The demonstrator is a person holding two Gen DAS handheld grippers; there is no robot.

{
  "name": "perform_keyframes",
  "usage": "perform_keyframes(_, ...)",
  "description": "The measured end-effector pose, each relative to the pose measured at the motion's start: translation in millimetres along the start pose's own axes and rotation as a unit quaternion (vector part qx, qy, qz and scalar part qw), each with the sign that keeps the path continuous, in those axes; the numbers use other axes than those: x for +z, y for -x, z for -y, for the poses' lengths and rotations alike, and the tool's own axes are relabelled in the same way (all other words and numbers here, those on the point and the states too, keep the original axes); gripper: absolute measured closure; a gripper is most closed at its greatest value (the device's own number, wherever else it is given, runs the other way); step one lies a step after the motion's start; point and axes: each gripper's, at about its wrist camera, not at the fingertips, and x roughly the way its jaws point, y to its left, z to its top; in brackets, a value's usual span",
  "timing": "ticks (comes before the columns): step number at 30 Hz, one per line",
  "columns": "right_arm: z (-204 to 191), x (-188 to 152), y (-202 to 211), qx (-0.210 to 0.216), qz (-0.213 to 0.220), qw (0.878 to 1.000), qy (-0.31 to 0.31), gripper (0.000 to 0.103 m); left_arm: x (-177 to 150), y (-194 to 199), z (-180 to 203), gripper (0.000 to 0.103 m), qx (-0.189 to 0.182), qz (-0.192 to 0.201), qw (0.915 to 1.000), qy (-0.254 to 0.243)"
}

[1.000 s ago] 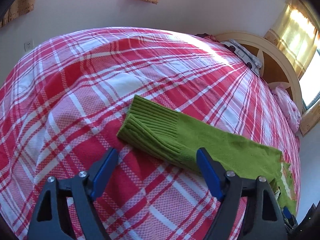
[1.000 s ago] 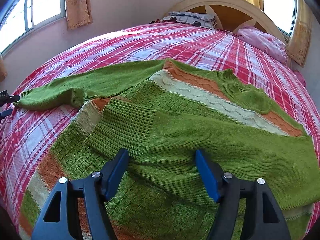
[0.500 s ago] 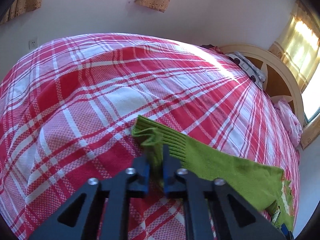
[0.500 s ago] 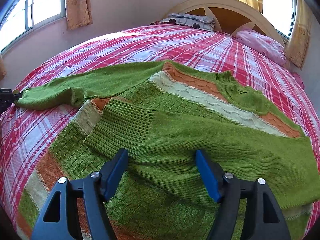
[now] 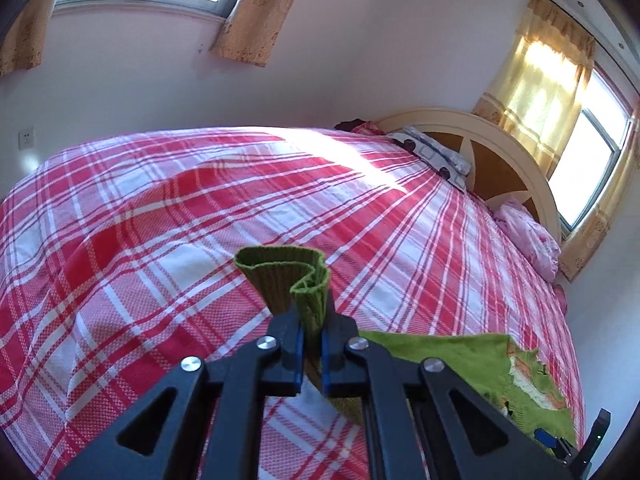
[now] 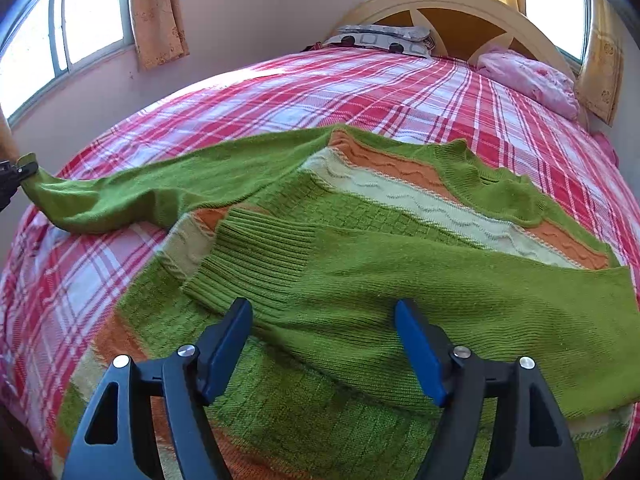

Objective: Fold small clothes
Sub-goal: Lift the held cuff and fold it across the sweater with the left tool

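Left tool (image 5: 311, 342) pinches the raised sleeve cuff (image 5: 288, 280); right tool (image 6: 323, 344) hovers agape.

Left wrist: close above the bed (image 5: 160, 208), facing the window wall.
Right wrist: low over the sweater (image 6: 360, 280), facing the headboard (image 6: 452, 4).
Shared: sweater, headboard.

Readable text: none in either view
Sweater (image 6: 360, 280): no legible label or brand
Pillow (image 6: 384, 38): pattern only, no words
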Motion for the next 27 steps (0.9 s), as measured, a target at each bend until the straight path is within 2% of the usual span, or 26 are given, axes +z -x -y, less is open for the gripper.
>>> perform_keyframes(4, 2, 2, 8, 0.025, 0.012, 0.999, -0.017, 0.027, 13, 16, 29, 0.097, -0.04, 0.019, 0.9987, -0.027)
perform_keyframes(6, -7, 1, -6, 0.064, -0.034, 0.997, -0.003, 0.024, 15, 23, 44, 0.097, -0.054, 0.028, 0.9972, -0.042)
perform_keyframes(7, -16, 0, -9, 0.048, -0.034, 0.998, 0.028, 0.024, 16, 25, 50, 0.097, -0.063, 0.03, 0.9965, -0.047)
perform_keyframes(8, -24, 0, -7, 0.033, -0.025, 0.998, 0.053, 0.024, 17, 28, 59, 0.097, -0.074, 0.029, 0.9954, -0.052)
perform_keyframes(11, -26, 4, 14, 0.085, 0.005, 0.996, 0.03, 0.024, 17, 32, 80, 0.097, -0.102, 0.022, 0.9924, -0.065)
perform_keyframes(17, -19, -3, 66, 0.07, 0.036, 0.996, 0.04, 0.024, 13, 42, 127, 0.097, -0.161, 0.011, 0.9829, -0.09)
perform_keyframes(27, 42, -49, 132, 0.021, 0.079, 0.997, -0.015, 0.024, 2, 41, 201, 0.097, -0.218, -0.001, 0.9695, -0.111)
